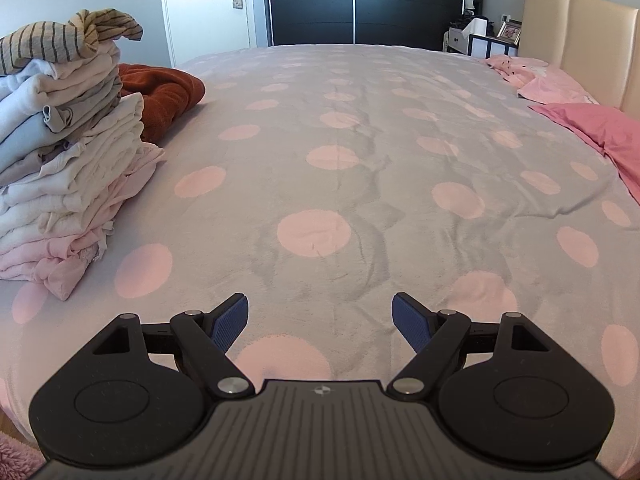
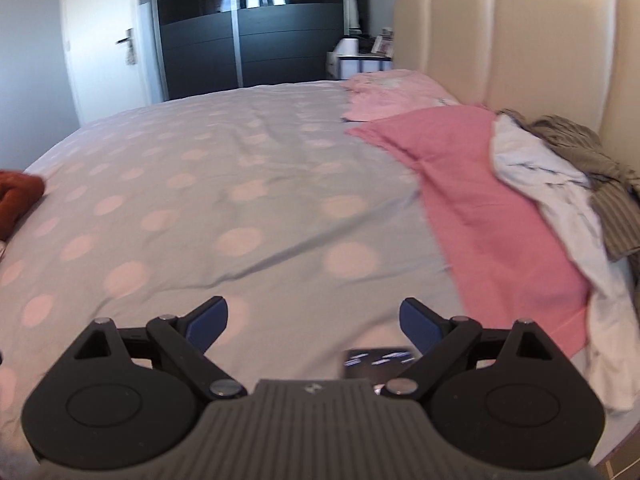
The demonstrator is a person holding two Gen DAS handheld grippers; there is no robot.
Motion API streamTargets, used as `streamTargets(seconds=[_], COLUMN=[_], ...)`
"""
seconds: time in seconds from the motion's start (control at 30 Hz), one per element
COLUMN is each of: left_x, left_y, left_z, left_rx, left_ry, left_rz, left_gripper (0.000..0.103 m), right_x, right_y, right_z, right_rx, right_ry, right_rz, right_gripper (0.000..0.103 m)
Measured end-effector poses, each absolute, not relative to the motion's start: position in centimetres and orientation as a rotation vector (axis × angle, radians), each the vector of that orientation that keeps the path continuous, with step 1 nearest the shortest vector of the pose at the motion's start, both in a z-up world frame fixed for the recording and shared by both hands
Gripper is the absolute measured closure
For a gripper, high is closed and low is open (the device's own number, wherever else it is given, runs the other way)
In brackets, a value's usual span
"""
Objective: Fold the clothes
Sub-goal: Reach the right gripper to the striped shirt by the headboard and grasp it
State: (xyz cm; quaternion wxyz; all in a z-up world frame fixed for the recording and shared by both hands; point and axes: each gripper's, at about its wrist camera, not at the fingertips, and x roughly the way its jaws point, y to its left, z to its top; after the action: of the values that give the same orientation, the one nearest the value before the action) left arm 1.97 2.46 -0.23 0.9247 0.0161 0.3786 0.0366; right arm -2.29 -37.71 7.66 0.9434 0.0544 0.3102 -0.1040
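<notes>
While the left gripper (image 1: 320,312) and the right gripper (image 2: 314,316) hang over the dotted blanket (image 1: 340,152) with their blue tips wide apart and nothing in them, a small dark card (image 2: 378,362) lies under the right one, its writing too blurry to read. Farther off, folded clothes (image 1: 60,168) sit stacked on the left beside a rust-red cloth (image 1: 164,92), and loose clothes (image 2: 568,208) lie heaped by the headboard (image 2: 520,48).

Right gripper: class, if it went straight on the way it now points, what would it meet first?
Most likely the dotted blanket, nothing else. The right gripper has open, empty jaws, and the pink sheet lies off to one side. Depth is hard to judge.
</notes>
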Motion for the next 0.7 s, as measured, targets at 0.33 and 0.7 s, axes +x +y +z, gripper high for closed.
streamTargets(seconds=[0.33,0.7], left_x=[3.4,6.0], left_y=[2.0,0.6], left_z=[-1.6,-3.0], left_rx=[0.070,0.120], left_ry=[0.817,0.832], left_rz=[0.093,0.118], left_gripper=[0.024,0.024], right_x=[-1.2,1.3], right_y=[-54.2,-69.2], right_z=[7.4,10.2], right_rx=[0.076,0.040], right_ry=[0.660,0.601], right_rz=[-0.500,-0.742], right_gripper=[0.017,0.018])
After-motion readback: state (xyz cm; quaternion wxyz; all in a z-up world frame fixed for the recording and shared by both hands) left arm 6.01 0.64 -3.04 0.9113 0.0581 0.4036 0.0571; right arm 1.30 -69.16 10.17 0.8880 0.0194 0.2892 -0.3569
